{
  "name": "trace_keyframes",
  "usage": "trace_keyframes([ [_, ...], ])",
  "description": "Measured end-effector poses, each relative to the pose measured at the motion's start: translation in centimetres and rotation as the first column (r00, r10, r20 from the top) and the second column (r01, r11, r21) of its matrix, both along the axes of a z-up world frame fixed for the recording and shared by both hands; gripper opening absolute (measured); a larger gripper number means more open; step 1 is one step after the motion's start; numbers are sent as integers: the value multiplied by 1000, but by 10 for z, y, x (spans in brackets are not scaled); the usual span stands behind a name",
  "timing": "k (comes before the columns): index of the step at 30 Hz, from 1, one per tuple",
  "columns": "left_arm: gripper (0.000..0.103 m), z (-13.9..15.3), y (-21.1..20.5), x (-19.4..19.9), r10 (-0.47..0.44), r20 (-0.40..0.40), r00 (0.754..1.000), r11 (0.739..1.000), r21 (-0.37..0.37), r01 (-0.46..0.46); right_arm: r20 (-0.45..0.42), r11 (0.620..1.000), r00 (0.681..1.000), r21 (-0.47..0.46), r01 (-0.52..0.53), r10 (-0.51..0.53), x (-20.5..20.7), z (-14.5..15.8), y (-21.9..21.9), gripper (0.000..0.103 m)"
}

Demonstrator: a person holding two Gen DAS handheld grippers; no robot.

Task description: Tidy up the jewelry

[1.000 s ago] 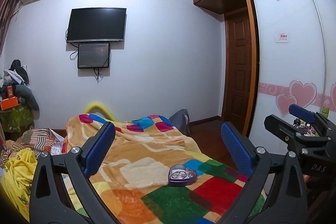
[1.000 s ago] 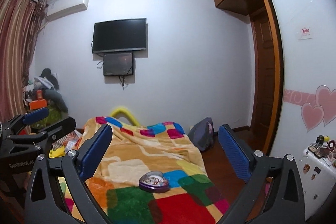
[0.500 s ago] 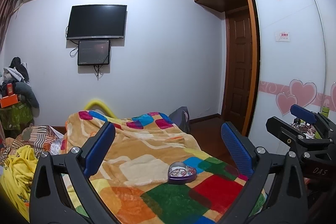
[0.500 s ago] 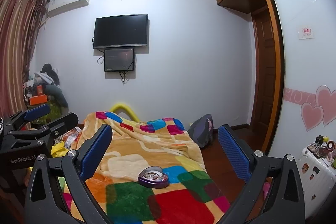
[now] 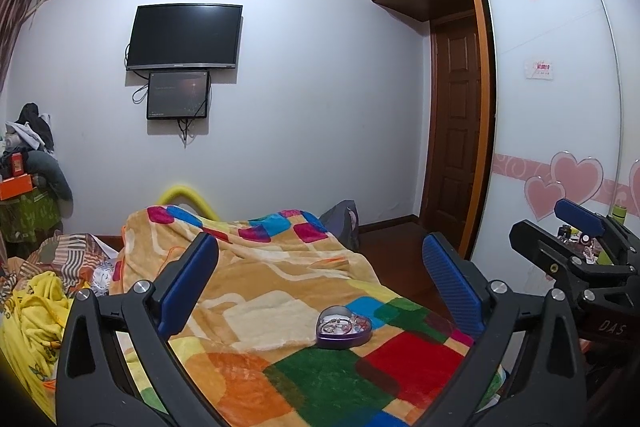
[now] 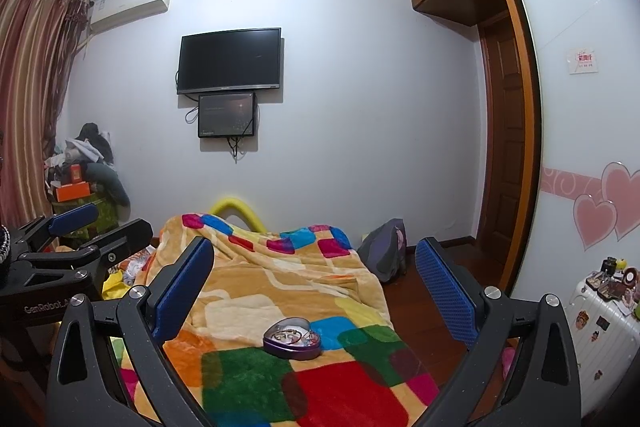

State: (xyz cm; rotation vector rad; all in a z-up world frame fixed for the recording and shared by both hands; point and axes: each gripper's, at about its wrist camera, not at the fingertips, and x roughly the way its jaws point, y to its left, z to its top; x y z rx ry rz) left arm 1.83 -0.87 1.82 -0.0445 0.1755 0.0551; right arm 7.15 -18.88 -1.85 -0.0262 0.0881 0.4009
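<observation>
heart tin | on blanket, ahead between both jaws | jaws wide, empty

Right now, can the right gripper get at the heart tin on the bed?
Probably yes: right gripper is open, the heart tin lies lidless on the blanket ahead, nothing between.

Left gripper hanging wide open over the bed

Heart tin of jewelry sits on the patchwork blanket at 6 o'clock, other gripper poking in at 3.
</observation>
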Motion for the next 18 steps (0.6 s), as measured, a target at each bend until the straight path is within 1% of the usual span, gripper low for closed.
trace_keyframes([
  [10, 103, 0, -2, 0, 1, -7, 1000, 1000, 5, -1, -7, 1000, 1000, 3, -4, 4, 1, -1, 0, 100],
  [18, 103, -2, 0, 3, -6, -17, 1000, 1000, -9, 6, -15, 1000, 1000, 8, -2, 2, 1, 2, -1, 100],
])
